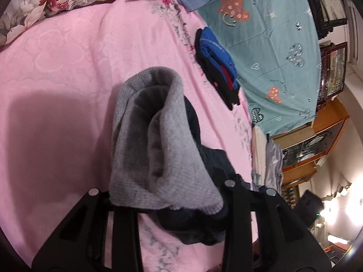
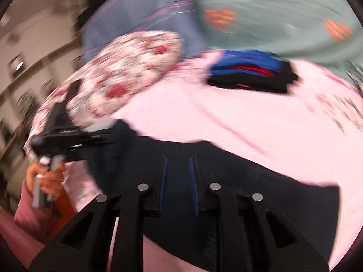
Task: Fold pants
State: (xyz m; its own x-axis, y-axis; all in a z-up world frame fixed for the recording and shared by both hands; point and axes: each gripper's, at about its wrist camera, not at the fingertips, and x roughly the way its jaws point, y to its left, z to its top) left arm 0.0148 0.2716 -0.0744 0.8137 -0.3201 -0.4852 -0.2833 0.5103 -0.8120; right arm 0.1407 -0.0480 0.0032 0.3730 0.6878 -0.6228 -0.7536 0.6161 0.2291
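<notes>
Dark navy pants with a grey fleece lining lie across a pink bed sheet. In the left wrist view one end is turned inside out and bunched over my left gripper. The cloth hides its fingertips, and the gripper looks shut on that bunch. In the blurred right wrist view the left gripper holds the pants' left edge, with a hand on its handle. My right gripper sits low over the middle of the pants, open, blue pads apart.
A stack of folded blue, red and black clothes rests near the seam with a teal heart-print sheet. A floral pillow lies at the bed's head. Wooden cabinets stand past the bed's edge.
</notes>
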